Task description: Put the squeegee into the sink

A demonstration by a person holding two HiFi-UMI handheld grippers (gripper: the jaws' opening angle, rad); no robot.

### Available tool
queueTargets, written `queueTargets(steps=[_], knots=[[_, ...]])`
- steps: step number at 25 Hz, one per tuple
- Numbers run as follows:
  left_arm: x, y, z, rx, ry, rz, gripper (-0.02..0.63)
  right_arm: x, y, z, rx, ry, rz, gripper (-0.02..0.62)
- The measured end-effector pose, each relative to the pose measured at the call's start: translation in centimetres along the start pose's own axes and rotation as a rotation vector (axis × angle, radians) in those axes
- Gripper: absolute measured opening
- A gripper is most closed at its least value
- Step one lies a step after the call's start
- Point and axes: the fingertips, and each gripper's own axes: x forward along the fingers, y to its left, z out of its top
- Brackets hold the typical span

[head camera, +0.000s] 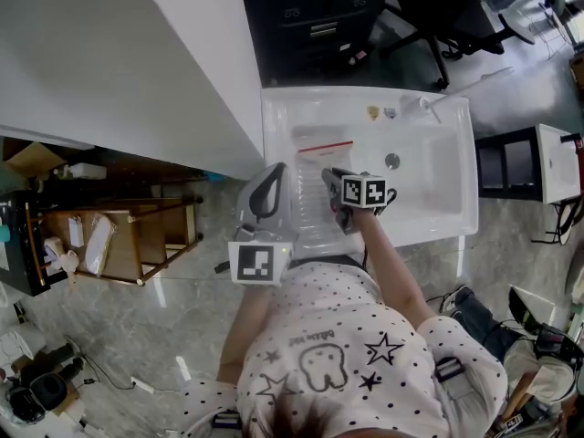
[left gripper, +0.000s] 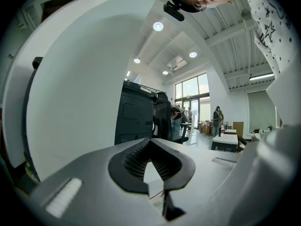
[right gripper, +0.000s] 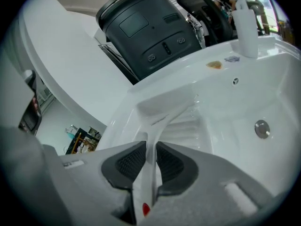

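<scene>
Gently, with your right tongs (right gripper: pixel 150 147) slack around the squeegee (right gripper: pixel 164 108) lying in the sink (right gripper: pixel 282 93), back straight off without snagging it; left tongs (left gripper: pixel 150 144) are closed, empty.

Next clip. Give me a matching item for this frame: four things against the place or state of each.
Things:
1. squeegee
2. left tool
3. right tool
4. drain

Places or states:
A. round metal disc in the floor of the sink
B. jaws together, nothing between them
C. white handle between its jaws
D. blade end over the sink's ribbed part

Pairs: 1-D; 2-B; 3-C; 4-A
</scene>
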Motion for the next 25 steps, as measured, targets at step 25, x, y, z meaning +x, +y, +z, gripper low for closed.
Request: queueTargets(steps=[25], knots=[[0.4, 0.6, 0.0, -0.006, 0.001, -0.009, -0.005, 0.0, -1.5, -0.4, 0.001, 0.001, -0.057, 0.149]])
